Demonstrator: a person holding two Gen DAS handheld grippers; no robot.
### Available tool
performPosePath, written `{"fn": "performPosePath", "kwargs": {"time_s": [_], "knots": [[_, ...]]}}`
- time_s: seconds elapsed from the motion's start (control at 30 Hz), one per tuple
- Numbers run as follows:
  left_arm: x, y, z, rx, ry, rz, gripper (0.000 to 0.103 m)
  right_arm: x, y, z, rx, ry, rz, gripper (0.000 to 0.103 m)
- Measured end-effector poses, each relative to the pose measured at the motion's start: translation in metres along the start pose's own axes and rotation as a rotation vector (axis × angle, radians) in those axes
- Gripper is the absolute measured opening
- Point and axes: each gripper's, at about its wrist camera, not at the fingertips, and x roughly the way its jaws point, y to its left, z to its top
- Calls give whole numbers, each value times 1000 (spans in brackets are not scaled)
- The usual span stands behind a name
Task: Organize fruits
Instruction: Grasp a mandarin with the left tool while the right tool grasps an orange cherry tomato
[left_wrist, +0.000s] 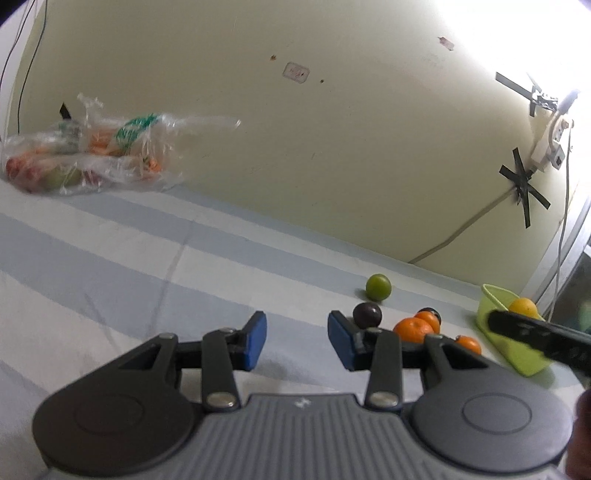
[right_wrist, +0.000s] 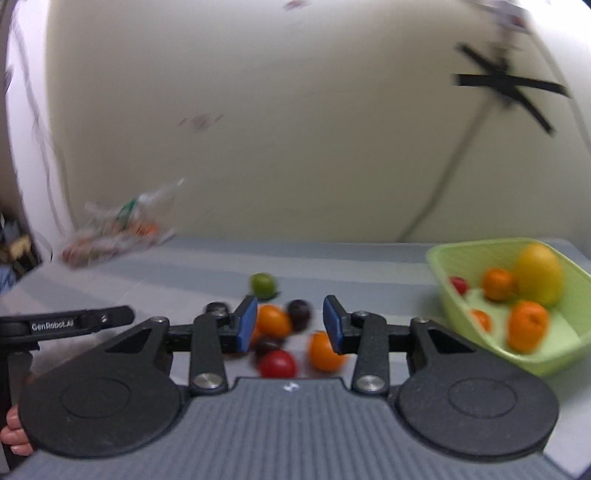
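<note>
Loose fruit lies on a striped sheet: a green lime (left_wrist: 378, 287) (right_wrist: 263, 285), a dark plum (left_wrist: 366, 314) (right_wrist: 301, 314), several oranges (left_wrist: 413, 328) (right_wrist: 273, 321) and a red fruit (right_wrist: 277, 363). A light green basket (left_wrist: 491, 314) (right_wrist: 439, 266) to the right holds a yellow mango (right_wrist: 539, 273), oranges and a small red fruit. My left gripper (left_wrist: 297, 339) is open over bare sheet, left of the pile. My right gripper (right_wrist: 290, 325) hovers open above the pile, gripping nothing. This view is blurred. Each gripper's black arm shows in the other's view.
A clear plastic bag (left_wrist: 85, 155) (right_wrist: 110, 229) with more fruit lies at the far left against the pale wall. Cables and black tape crosses (left_wrist: 524, 184) hang on the wall at right. A person's fingers (right_wrist: 14, 432) show at the lower left edge.
</note>
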Motion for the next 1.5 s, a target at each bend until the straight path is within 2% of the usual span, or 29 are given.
{"fn": "performPosePath", "kwargs": {"time_s": [0.13,0.37,0.47,0.53,0.6,0.67,0.73,0.77,0.83,0.9,1.0,1.13,1.33,1.43,1.5], "knots": [[6,8,1,-55,48,-25,37,17,32,-7,-143,43,13,42],[7,10,0,-81,75,-43,38,51,65,-16,-367,94,-41,42],[6,9,-2,-84,73,-54,38,59,72,-21,-420,95,-73,36],[6,10,-2,-97,74,-79,38,54,72,-19,-376,94,-59,36],[6,11,-2,-117,78,-111,39,41,66,-15,-277,86,42,36],[5,11,-2,-125,79,-136,39,35,70,-15,-266,84,103,37],[4,9,-3,-114,74,-139,39,37,72,-19,-276,137,151,41],[3,8,-3,-107,69,-143,39,37,69,-21,-276,140,146,45],[0,4,-3,-90,53,-153,39,33,59,-17,-244,157,177,44],[-1,-3,-4,-61,38,-153,39,27,39,-4,-151,134,211,44],[-2,-17,-6,6,22,-161,42,18,9,15,-30,83,190,44],[-4,-41,-13,144,-2,-140,44,20,-18,32,34,65,72,38],[1,-68,-24,315,9,-97,45,45,2,28,-76,154,62,37],[8,-70,-23,323,52,-87,46,59,17,18,-139,185,43,37],[11,-67,-21,301,74,-107,47,64,14,14,-160,201,30,37]]}}
